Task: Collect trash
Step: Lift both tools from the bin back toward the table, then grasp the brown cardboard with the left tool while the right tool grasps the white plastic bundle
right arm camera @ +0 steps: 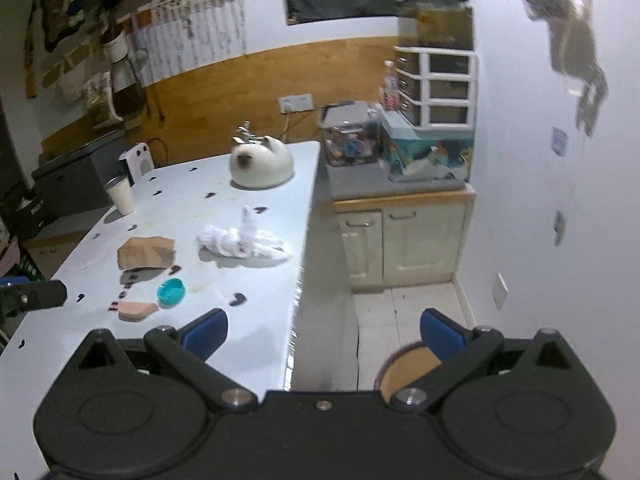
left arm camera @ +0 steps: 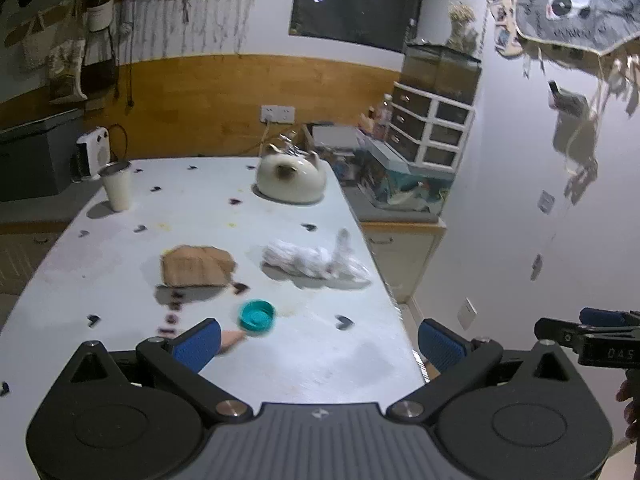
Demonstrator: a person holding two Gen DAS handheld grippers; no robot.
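- Trash lay scattered over the white desk (left arm camera: 120, 280): a crumpled white plastic bag (left arm camera: 312, 260), a brown paper piece (left arm camera: 196, 266), a teal bottle cap (left arm camera: 257, 315) and a small pinkish scrap (right arm camera: 137, 310).
- Plastic bag sat near the desk's right edge, about midway along it; the brown paper piece lay just beside it toward the middle, the two apart.
- Teal bottle cap rested open side up, nearer the near edge than the paper; the pinkish scrap lay just beside it on the left, partly hidden in the left wrist view by a blue pad.
- Left claw (left arm camera: 318, 344) hung released above the near part of the desk, its blue pads spread wide with nothing between them.
- Right claw (right arm camera: 324, 332) was likewise released and empty, held past the desk's right edge, one pad over the desk and the other over the tiled floor (right arm camera: 416, 304).
- At the far right corner stood a cream cat-shaped ceramic piece (left arm camera: 291, 178); near the far left corner stood a white tumbler (left arm camera: 117, 186), upright.
- Small dark heart-shaped marks (left arm camera: 344, 322) dotted the desk surface.
- Beyond the right edge stood a low cabinet (right arm camera: 404, 240) carrying storage boxes and a white drawer unit (right arm camera: 438, 88).
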